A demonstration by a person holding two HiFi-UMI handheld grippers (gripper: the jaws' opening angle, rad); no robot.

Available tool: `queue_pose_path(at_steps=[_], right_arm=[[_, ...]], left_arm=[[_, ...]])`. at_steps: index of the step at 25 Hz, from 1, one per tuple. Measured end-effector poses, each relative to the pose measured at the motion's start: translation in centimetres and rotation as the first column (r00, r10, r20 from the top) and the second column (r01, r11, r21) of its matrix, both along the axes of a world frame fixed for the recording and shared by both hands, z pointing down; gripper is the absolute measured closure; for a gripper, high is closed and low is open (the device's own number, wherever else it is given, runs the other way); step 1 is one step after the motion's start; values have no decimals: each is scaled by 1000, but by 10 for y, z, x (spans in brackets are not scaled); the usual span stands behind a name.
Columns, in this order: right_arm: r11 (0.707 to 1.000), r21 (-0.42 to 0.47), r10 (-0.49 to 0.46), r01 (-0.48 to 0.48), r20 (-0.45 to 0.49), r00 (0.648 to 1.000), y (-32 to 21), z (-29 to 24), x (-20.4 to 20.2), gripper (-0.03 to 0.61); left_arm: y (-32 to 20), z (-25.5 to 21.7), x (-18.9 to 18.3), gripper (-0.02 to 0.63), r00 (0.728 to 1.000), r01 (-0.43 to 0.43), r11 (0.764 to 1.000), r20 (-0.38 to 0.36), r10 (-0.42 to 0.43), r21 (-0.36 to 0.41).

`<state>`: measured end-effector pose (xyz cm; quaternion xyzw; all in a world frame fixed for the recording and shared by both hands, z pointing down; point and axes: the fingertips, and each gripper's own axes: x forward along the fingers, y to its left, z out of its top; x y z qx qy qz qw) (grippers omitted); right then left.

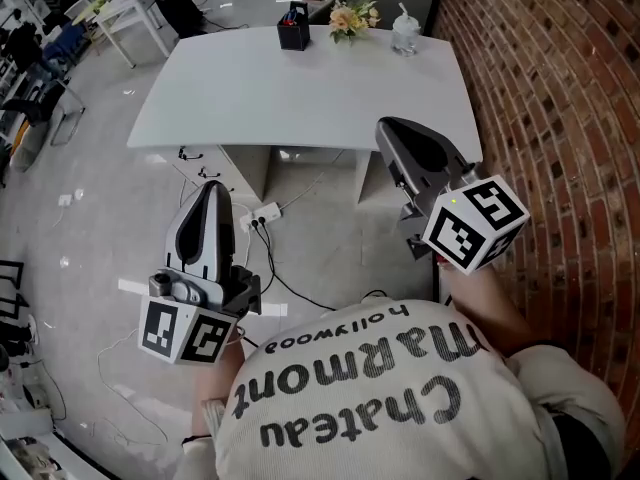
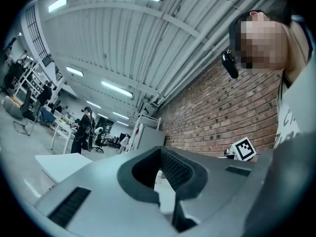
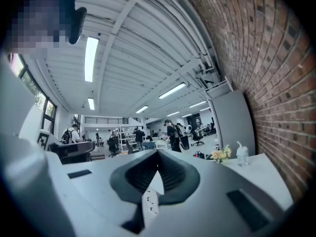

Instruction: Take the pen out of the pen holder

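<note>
- White table (image 1: 300,88) lies well ahead of both claws in the head view. One black pen holder (image 1: 292,36) stands at its far edge, its pens (image 1: 296,10) upright and too small to count. It lies ahead-left of the right gripper (image 1: 385,123), the nearer one, and ahead-right of the left gripper (image 1: 212,186).
- Left gripper view: jaws together, empty; no holder seen.
- Right gripper view: jaws together, empty; one flower bunch (image 3: 220,154) and one cup (image 3: 241,154) ahead-right.

**Both grippers closed and empty**

The left gripper (image 1: 212,188) is held low, well back from the table (image 1: 230,98), jaws together. The right gripper (image 1: 388,126) is held higher, its closed tips pointing at the table's near right corner.
</note>
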<state>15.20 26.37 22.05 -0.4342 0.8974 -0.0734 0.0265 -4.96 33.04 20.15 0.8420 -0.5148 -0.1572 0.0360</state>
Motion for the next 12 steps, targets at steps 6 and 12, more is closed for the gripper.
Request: queue_pose_path(at_steps=[6, 12], right_arm=[[998, -56, -2, -1, -43, 999, 7, 33, -25, 575], [999, -47, -3, 2, -18, 1000, -13, 34, -39, 574]], left_arm=[[5, 22, -31, 612, 1000, 24, 999, 5, -24, -35], [-9, 32, -41, 612, 1000, 25, 998, -12, -25, -50]])
